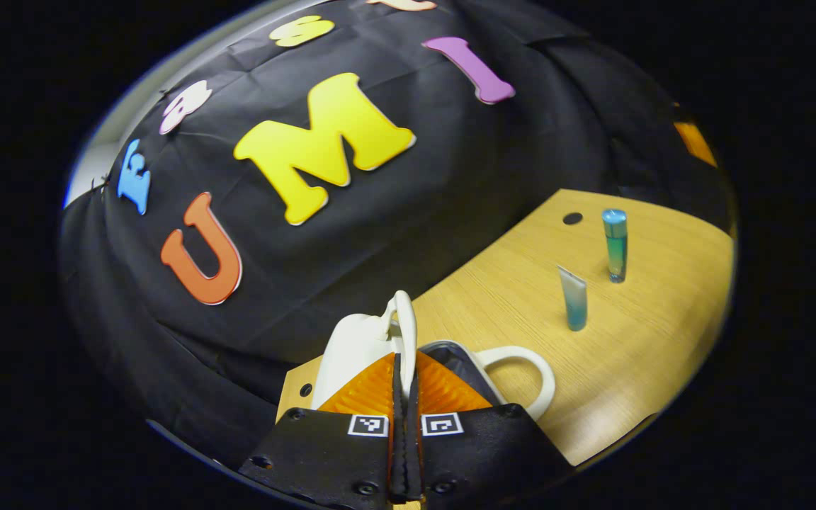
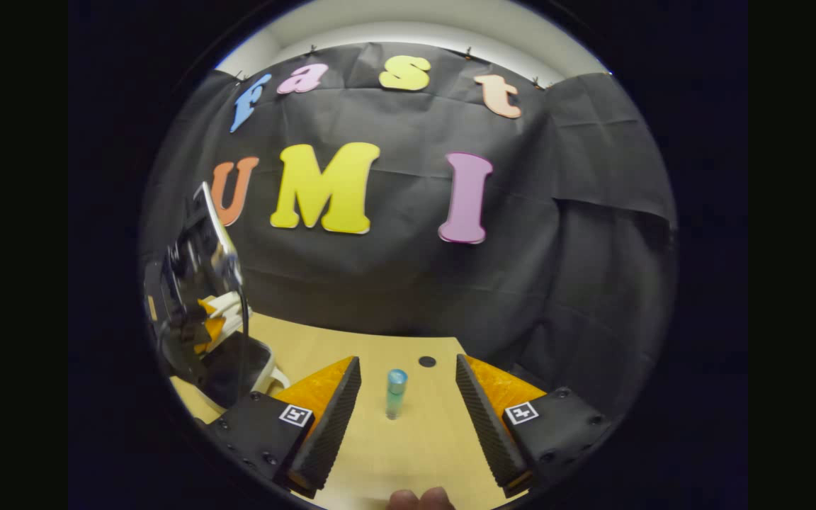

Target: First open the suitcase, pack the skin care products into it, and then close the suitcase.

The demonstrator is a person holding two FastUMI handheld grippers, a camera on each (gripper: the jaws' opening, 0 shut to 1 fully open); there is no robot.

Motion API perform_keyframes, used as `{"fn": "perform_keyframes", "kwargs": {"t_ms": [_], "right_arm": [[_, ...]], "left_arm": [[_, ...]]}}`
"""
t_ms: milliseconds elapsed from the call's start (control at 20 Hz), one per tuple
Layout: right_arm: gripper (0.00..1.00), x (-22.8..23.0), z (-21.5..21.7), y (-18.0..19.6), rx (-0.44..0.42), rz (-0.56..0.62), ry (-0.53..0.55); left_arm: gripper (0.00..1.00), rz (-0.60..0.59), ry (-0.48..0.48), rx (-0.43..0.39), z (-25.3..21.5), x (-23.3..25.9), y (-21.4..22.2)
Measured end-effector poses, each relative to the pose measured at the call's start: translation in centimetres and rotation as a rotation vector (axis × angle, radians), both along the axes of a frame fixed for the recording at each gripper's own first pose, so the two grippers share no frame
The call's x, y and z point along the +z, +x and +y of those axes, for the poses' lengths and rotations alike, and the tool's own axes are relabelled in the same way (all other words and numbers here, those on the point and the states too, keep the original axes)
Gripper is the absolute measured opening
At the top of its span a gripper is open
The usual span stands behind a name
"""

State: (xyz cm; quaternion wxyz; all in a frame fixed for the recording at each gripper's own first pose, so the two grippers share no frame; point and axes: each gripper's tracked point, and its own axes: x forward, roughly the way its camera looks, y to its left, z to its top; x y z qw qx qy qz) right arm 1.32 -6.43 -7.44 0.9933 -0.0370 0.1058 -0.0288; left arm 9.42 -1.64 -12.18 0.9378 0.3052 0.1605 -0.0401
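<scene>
My left gripper (image 1: 404, 382) pinches the suitcase (image 1: 362, 343) lid edge; right gripper (image 2: 408, 397) spread wide, tube (image 2: 395, 394) upright between its fingers, cap up.

Black screwed gripper (image 2: 408, 418) mounts, square markers

In the left gripper view, a small cream hard-shell suitcase (image 1: 358, 347) is lying on the light wooden table (image 1: 649, 354), lid raised; to its right a translucent blue tube (image 1: 574, 298) is standing, a blue-capped cylindrical bottle (image 1: 615, 245) behind it

Smooth wood-grain table (image 1: 635, 340), glossy plastic suitcase (image 1: 355, 347), translucent tubes (image 1: 574, 298)
</scene>
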Motion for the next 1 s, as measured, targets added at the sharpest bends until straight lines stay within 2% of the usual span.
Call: {"fn": "perform_keyframes", "kwargs": {"t_ms": [200, 450, 700, 1000], "right_arm": [[0.8, 1.7, 4.8, -0.1, 0.088, -0.018, -0.022], [0.8, 3.1, 8.7, -0.1, 0.125, -0.045, -0.031], [0.8, 3.3, 10.8, -0.7, 0.096, -0.031, -0.014], [0.8, 1.6, 8.6, -2.1, 0.025, 0.006, -0.077]], "left_arm": [[0.03, -0.109, -0.166, 0.058, 6.7, 4.5, 1.3], [0.03, -0.203, -0.266, 0.147, 18.1, 7.9, 2.3], [0.03, -0.196, -0.371, 0.223, 28.7, 4.5, 3.4], [0.03, -0.061, -0.566, 0.342, 37.5, -4.5, 4.1]]}}
